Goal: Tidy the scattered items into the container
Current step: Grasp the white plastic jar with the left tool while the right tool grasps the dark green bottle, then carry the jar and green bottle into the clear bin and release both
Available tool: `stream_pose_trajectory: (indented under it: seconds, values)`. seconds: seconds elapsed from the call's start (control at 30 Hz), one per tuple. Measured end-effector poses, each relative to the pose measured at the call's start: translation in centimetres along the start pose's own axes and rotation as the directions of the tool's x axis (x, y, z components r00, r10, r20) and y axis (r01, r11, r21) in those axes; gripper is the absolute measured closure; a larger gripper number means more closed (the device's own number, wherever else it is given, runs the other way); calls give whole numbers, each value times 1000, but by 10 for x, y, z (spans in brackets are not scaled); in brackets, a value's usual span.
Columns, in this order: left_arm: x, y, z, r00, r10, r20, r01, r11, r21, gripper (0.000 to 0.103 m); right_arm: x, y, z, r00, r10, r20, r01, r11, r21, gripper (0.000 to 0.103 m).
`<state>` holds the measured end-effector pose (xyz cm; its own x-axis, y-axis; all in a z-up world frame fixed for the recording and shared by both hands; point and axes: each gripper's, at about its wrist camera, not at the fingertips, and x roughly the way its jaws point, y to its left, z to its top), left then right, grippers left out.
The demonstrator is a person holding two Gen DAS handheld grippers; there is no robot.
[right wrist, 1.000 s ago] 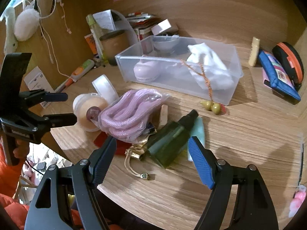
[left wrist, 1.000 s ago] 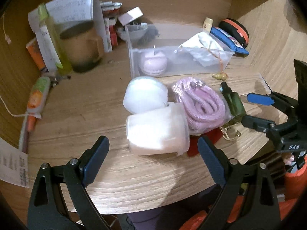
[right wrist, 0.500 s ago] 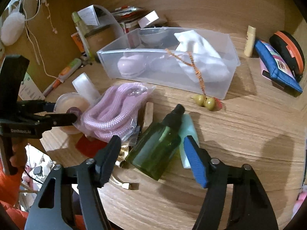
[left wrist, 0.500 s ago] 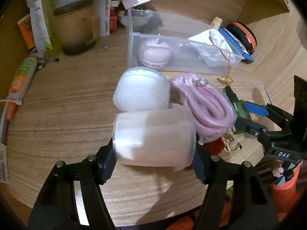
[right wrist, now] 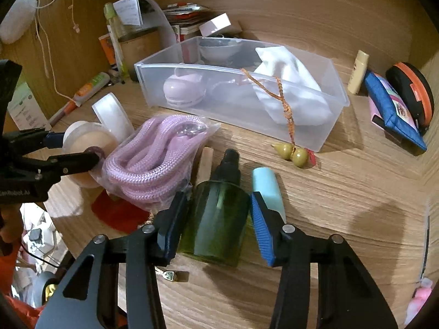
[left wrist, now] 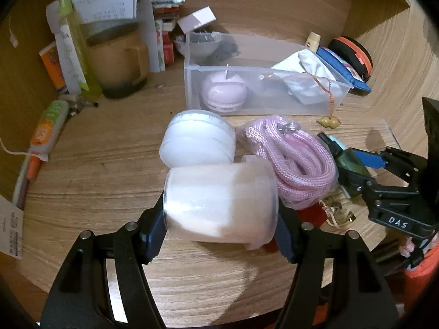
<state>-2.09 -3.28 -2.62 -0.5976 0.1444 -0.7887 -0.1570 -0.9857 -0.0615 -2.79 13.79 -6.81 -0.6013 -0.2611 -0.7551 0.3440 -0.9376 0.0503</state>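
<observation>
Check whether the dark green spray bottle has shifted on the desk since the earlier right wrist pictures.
Cannot tell. The dark green spray bottle keeps its place beside the pale blue tube; only the right gripper has advanced, its fingers just closing around the bottle.

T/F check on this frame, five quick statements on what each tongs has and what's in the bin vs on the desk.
1. The left tongs are clamped on a white jar lying on its side. True.
2. The right tongs grip the pink rope. False: they have just been closing around the green bottle; the pink rope lies bagged on the desk beside it.
3. The clear bin already holds a white cloth. True.
4. The two small gourds sit inside the bin. False: the gourds rest on the desk in front of it, their cord draped over its wall.
5. The bin is empty apart from the cloth. False: a round lilac gadget sits in it too.
</observation>
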Motion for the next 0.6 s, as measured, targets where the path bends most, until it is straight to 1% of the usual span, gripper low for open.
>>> stream_pose_trajectory:
  seconds: [0.1,0.2,0.27,0.47,0.6]
  values:
    - [-10,-4,-2,999,30,35,-31,999,15,37,-12,-3,0,999,1,34,-1,1000,10,62]
    - [-17,-5,-3,999,18,49,-19,1000,11,37,-25,-7,3,998,3,70,-4,1000,25,62]
    - [-22,-7,-1,997,30,67,-31,999,12,37,-33,-10,5,995,2,95,-5,999,35,62]
    - [-48,-12,6,986,59,155,-63,998,20,37,-49,-13,16,988,19,152,-29,998,64,63]
    - [-59,-13,15,979,58,196,-62,998,13,37,-56,-16,21,983,17,182,-30,997,71,62]
